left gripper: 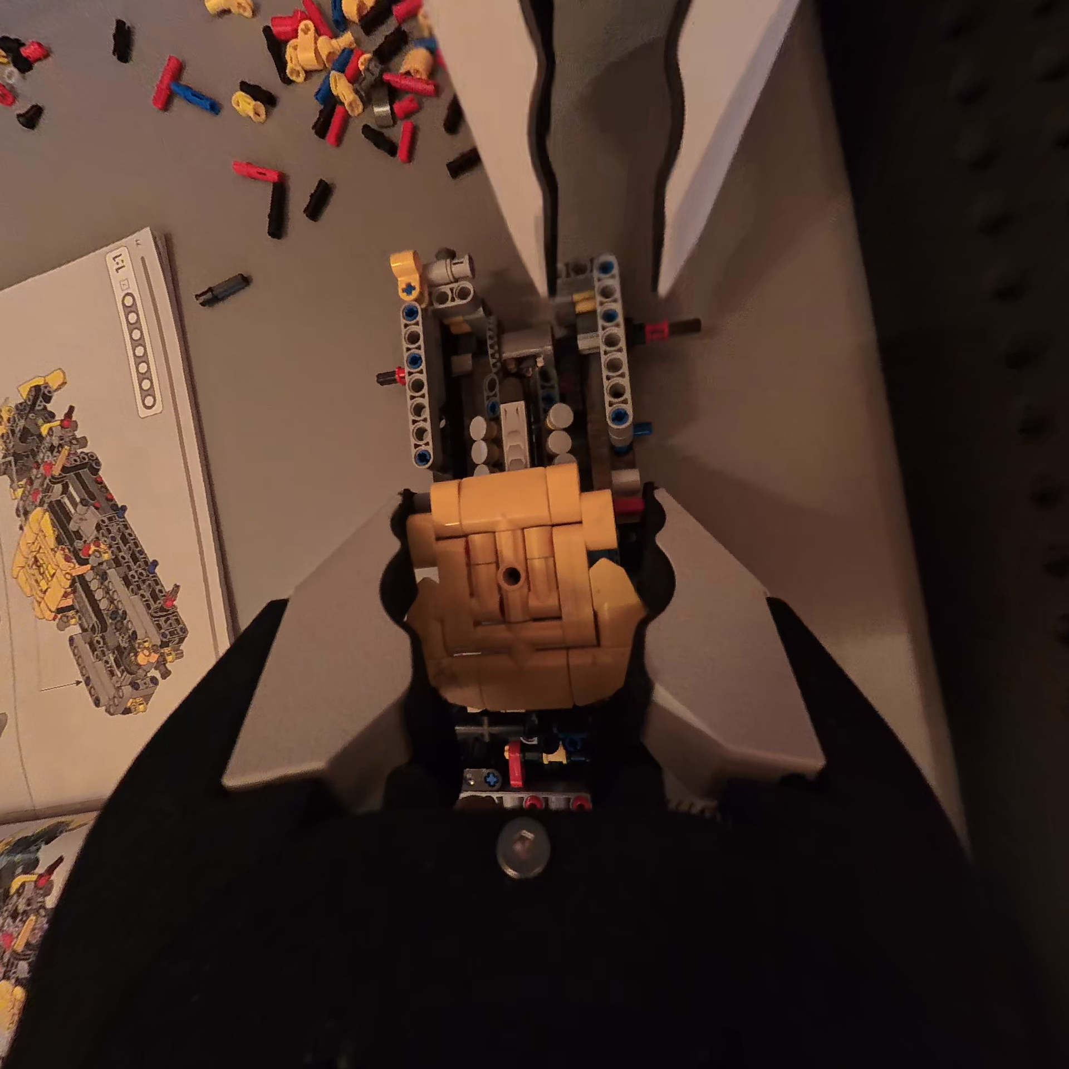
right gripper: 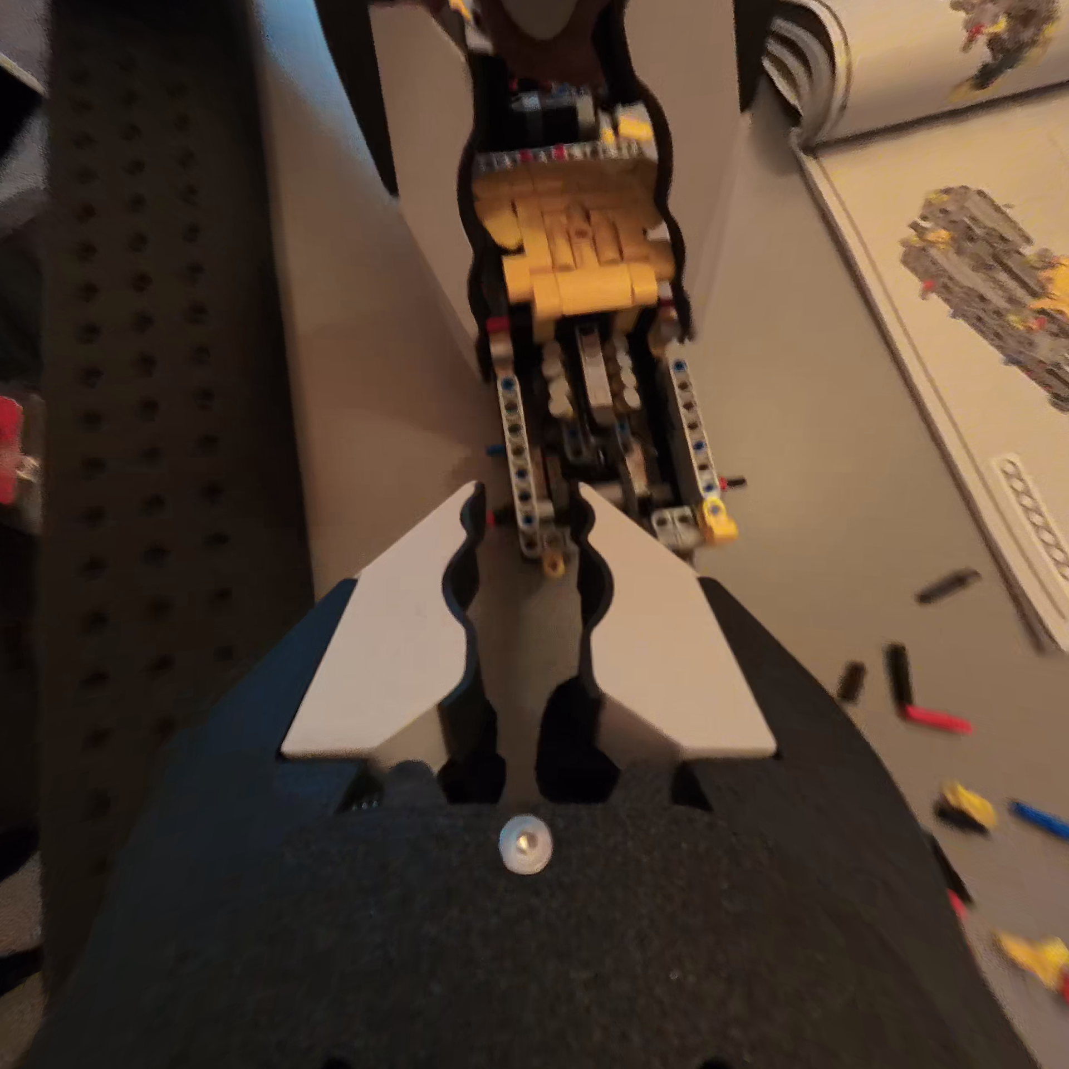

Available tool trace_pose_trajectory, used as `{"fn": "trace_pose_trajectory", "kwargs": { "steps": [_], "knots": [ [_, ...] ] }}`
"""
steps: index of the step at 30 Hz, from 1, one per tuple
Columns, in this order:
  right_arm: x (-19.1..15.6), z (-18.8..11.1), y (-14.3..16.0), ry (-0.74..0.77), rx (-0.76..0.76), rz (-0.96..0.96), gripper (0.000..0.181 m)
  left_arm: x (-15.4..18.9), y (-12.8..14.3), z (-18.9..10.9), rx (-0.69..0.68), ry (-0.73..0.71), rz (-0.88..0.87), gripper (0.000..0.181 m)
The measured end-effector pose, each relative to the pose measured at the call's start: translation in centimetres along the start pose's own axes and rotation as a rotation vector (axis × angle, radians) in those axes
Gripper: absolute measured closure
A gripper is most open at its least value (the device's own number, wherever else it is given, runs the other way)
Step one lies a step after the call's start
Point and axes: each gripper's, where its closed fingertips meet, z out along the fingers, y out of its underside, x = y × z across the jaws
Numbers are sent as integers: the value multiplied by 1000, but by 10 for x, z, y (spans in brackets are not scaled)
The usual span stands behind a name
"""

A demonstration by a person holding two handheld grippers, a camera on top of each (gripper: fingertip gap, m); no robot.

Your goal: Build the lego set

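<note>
at frame centre: a chassis held from both ends

at the centre of the left wrist view we see the half-built lego model (left gripper: 520,463), a long vehicle chassis with a yellow panelled block at its near end and grey holed beams along both sides. our left gripper (left gripper: 529,584) is clamped on that yellow block, its wavy black pads pressed against both flanks. at the top of the same frame our right gripper (left gripper: 604,231) reaches in from the far side, its white fingers set narrowly, tips at the chassis' far end by the right-hand beam.

in the right wrist view the right gripper (right gripper: 526,509) shows a narrow gap, one tip against the grey beam end, the other overlapping the chassis; whether it truly grips we cannot tell through the blur.

loose pins and connectors (left gripper: 353,63), red, blue, yellow and black, lie scattered across the upper left of the grey table (left gripper: 301,358). an open instruction booklet (left gripper: 98,463) lies at the left edge, well apart from the model.
</note>
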Motion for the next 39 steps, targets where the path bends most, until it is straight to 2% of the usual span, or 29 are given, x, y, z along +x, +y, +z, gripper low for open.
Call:
{"fn": "trace_pose_trajectory", "kwargs": {
  "steps": [4, 7, 10, 14, 18, 21, 25, 28, 36, 37, 38, 39],
  "knots": [
    [-3, -11, 15, 22, -82, -38, 155, 0, 0, 0, 0, 0, 6, 103],
    [-2, -5, 8, 64, -100, -119, 155, 0, -1, 0, -1, -2, 8, 103],
    [3, 7, 18, 92, -222, -203, 167, 1, -1, 0, -2, -7, 11, 103],
    [-2, 5, 17, -29, -323, -134, 175, 1, -2, 1, 2, -4, 6, 103],
    [-2, 4, 13, -112, -182, -43, 176, 1, -1, 2, -1, 2, 6, 103],
    [-3, 2, 15, -102, -116, -14, 175, 2, -3, 3, 19, 7, -4, 102],
    [-3, 2, 16, -22, -194, -40, 174, 2, -4, 3, 11, 1, 7, 102],
    [-4, -2, 9, -20, -152, -43, 174, 3, -4, 4, 8, -4, 12, 103],
    [-4, -5, 6, 2, -260, -87, 175, 3, -3, 4, 14, -2, 5, 102],
    [-5, -8, 1, -11, -227, -73, 175, 3, -3, 4, 8, -9, 15, 102],
    [-12, -20, -26, -52, -73, -51, 175, 3, -3, 4, 3, -16, 23, 103],
    [-11, -35, -43, -34, -11, -40, 175, 3, -3, 4, 0, -22, 27, 102]
  ]
}}
